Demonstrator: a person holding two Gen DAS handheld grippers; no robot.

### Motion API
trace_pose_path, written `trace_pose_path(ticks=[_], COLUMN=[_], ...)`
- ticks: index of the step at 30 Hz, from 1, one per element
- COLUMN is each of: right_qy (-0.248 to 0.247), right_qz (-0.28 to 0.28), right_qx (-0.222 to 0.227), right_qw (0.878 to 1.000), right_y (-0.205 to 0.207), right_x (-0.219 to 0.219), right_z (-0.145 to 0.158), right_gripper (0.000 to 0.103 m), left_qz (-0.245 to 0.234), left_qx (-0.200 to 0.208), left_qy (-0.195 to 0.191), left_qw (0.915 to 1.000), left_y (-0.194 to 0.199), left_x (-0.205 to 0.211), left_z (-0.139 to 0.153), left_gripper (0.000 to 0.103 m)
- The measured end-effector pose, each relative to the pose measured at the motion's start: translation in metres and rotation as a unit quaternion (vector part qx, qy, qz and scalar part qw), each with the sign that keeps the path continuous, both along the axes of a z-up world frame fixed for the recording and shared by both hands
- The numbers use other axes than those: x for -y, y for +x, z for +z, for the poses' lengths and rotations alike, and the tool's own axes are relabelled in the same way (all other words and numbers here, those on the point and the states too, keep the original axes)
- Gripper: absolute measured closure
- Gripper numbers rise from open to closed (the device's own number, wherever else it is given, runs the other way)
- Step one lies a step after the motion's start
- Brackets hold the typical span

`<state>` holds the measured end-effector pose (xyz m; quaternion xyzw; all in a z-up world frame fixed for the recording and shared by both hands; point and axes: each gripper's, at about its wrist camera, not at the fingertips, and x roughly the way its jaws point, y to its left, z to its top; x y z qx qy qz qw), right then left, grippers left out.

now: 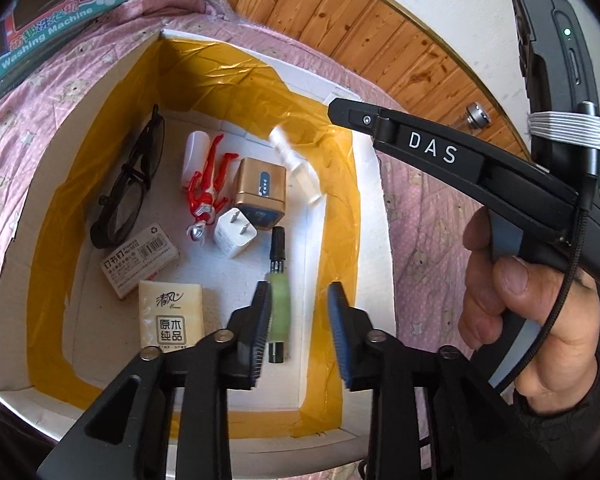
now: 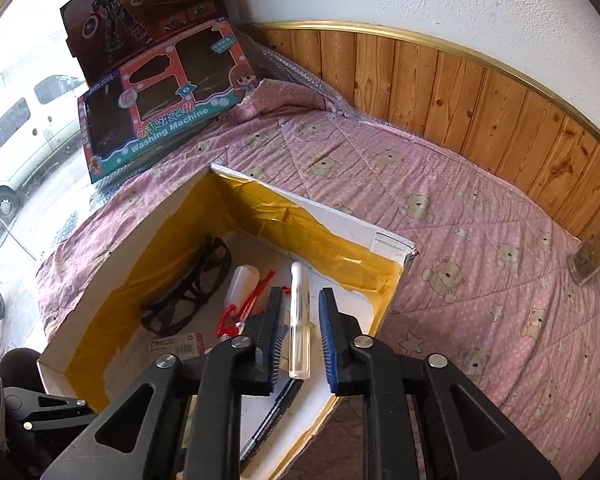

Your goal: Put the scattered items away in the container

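Note:
A white box [image 1: 370,184] lined with yellow tape lies open on a pink bedcover. Inside it are black glasses [image 1: 134,184], a white bottle [image 1: 194,156], a red toy figure [image 1: 208,196], a gold box [image 1: 260,192], a white charger [image 1: 236,232], a staples box [image 1: 140,256] and a tissue pack [image 1: 170,316]. My left gripper [image 1: 300,292] hangs open over the box; a green-and-black marker [image 1: 279,308] sits blurred beside its left pad. My right gripper [image 2: 301,292] is open, with a clear tube [image 2: 300,320] loose between the fingers, touching neither. In the left wrist view the tube [image 1: 296,164] is blurred below the right gripper's finger [image 1: 380,124].
Two toy boxes [image 2: 160,108] lean at the far end of the bedcover [image 2: 460,240] by a window. A glass jar [image 2: 596,252] stands at the right by the wooden wall panel [image 2: 460,100]. A hand [image 1: 512,304] holds the right gripper's handle.

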<state>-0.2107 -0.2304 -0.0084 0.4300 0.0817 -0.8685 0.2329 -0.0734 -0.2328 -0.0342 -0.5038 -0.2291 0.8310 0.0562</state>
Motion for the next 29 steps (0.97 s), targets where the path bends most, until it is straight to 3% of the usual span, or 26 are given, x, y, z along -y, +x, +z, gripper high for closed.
trace_pose_path(ticks=[7, 14, 15, 17, 20, 24, 29], right_qy=[-0.01, 0.045, 0.059, 0.09, 0.14, 0.189, 0.22], right_qz=[0.018, 0.091, 0.104, 0.132, 0.171, 0.208, 0.22], right_qx=[0.003, -0.011, -0.013, -0.013, -0.014, -0.002, 0.011], right_qw=[1.0, 0.995, 0.993, 0.987, 0.975, 0.96, 0.95], right_y=[0.018, 0.064, 0.072, 0.088, 0.11, 0.13, 0.14], right_x=[-0.006, -0.001, -0.001, 0.0, -0.001, -0.004, -0.002], right_z=[0.011, 0.027, 0.029, 0.03, 0.03, 0.026, 0.017], right_gripper=[0.078, 0.059, 0.059, 0.059, 0.057, 0.052, 0.052], left_qz=[0.003, 0.004, 0.005, 0.008, 0.013, 0.024, 0.03], left_qx=[-0.012, -0.022, -0.02, -0.019, -0.023, -0.037, -0.048], left_qy=[-0.048, -0.092, -0.098, -0.109, -0.112, -0.112, -0.113], left_qw=[0.9987, 0.9956, 0.995, 0.9939, 0.9933, 0.9927, 0.992], left_y=[0.005, 0.016, 0.018, 0.023, 0.031, 0.042, 0.055], left_x=[0.0, -0.007, -0.007, -0.007, -0.006, -0.002, 0.004], left_z=[0.011, 0.023, 0.024, 0.027, 0.032, 0.039, 0.05], left_gripper=[0.062, 0.061, 0.06, 0.047, 0.042, 0.042, 0.042])
